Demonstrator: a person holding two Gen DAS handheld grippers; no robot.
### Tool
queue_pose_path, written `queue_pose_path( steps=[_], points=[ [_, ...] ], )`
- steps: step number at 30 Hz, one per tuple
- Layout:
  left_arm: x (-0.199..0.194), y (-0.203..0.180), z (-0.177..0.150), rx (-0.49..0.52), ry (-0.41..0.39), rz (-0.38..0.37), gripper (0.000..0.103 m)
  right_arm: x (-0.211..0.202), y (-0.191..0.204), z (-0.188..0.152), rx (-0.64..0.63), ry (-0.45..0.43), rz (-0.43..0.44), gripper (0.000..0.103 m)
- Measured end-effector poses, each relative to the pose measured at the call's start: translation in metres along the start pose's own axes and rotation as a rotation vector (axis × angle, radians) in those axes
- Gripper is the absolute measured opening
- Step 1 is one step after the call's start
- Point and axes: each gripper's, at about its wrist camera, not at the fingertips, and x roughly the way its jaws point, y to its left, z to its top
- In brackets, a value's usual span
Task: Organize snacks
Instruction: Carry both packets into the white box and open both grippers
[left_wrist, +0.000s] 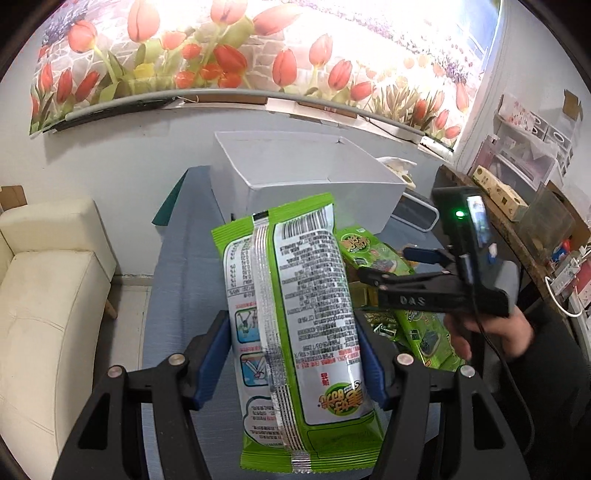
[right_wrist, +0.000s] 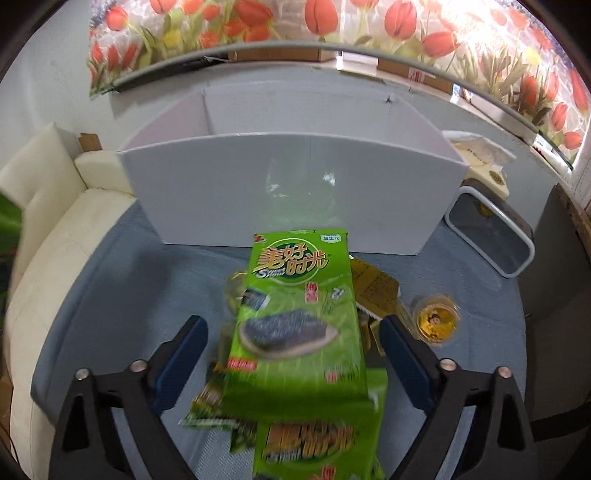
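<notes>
Above the blue tabletop (left_wrist: 184, 266), the left tongs (left_wrist: 295, 362) are clamped on a green seaweed snack packet (left_wrist: 291, 314), its silvery printed back facing the camera. Both blue pads (left_wrist: 212, 354) press against the packet's long edges, and the packet stands lifted off the surface, its top end reaching toward the white box (left_wrist: 295, 173) at the back of the tabletop.

To the right in the left wrist view, a hand (left_wrist: 484, 332) in a dark sleeve holds the right tongs (left_wrist: 384, 266), which point in toward a heap of further green packets (left_wrist: 424, 332) lying on the tabletop.

From the right wrist view, the right tongs (right_wrist: 295, 354) stand apart, with a second green packet (right_wrist: 299, 321) between the pads (right_wrist: 183, 354). A clear gap shows on each side of that packet, so neither pad presses on it; the packet lies face up on the pile, its upper end pointing at the white box (right_wrist: 295, 192). More green wrappers (right_wrist: 306, 446) lie under it and nearer the camera, blurred. Just right of the pile sits a small round clear cup with yellow contents (right_wrist: 436, 321), and a gold-brown packet (right_wrist: 373, 288) peeks out beside the green one. A white-rimmed tray (right_wrist: 491, 236) rests near the box's right end. The inside of the box is mostly hidden from this angle.
</notes>
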Motion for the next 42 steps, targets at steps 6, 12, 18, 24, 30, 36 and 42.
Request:
queue_pose_path(
  steps=[6,12,18,24,30,36,42],
  points=[
    [0.005,0.001,0.003,-0.017,0.003,-0.011,0.068,0.007,0.004,0.005,-0.018,0.020,-0.023,0.073],
    [0.006,-0.007,0.005,-0.003,0.004,-0.017,0.068,-0.021,-0.001,-0.002,0.003,-0.050,-0.014,0.072],
    [0.007,-0.015,0.023,0.019,-0.012,-0.022,0.068,-0.071,-0.007,0.007,-0.004,-0.167,-0.008,0.072],
    [0.024,-0.023,0.086,0.010,-0.055,-0.036,0.069,-0.098,-0.020,0.052,-0.025,-0.273,-0.006,0.072],
    [0.081,-0.019,0.169,-0.020,-0.056,0.008,0.071,-0.051,-0.044,0.123,-0.011,-0.233,0.008,0.072],
    [0.147,-0.009,0.209,-0.025,0.005,0.066,0.071,-0.010,-0.054,0.160,-0.039,-0.226,0.005,0.073],
    [0.182,-0.003,0.208,0.015,0.051,0.140,0.103,0.014,-0.067,0.167,-0.046,-0.201,-0.033,0.103]
  ],
)
